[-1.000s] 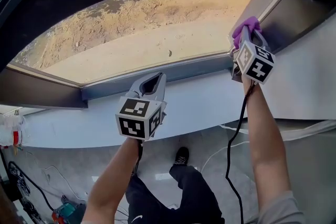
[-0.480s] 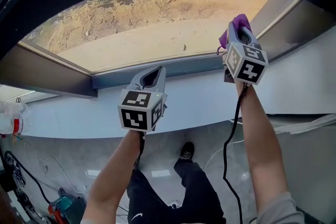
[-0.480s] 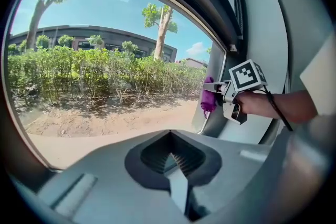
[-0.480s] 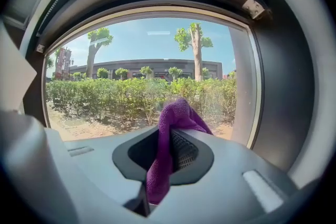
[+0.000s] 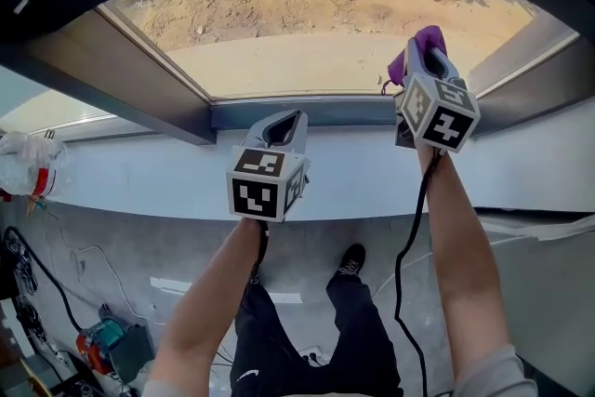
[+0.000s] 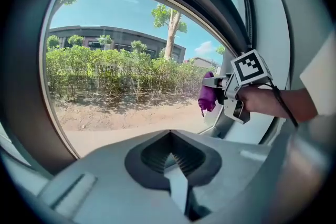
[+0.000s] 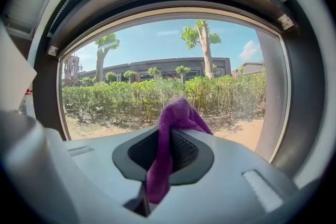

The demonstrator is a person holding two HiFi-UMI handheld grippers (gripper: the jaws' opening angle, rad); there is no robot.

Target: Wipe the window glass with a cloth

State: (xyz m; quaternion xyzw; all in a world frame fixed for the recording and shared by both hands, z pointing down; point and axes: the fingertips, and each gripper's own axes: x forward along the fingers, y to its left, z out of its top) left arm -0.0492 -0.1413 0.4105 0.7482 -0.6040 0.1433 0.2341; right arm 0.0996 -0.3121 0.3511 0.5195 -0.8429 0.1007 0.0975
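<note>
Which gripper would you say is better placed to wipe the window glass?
Right. The right gripper holds the purple cloth up near the glass; the left gripper is shut, empty and lower.

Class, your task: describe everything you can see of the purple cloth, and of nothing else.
The purple cloth looks like soft, fuzzy fabric, perhaps microfibre, bunched into a narrow fold. The right gripper is shut on it: the fold runs up between the jaws and its rounded top pokes out past their tips. It is held up near the right side of the window glass; whether it touches the glass cannot be told.
</note>
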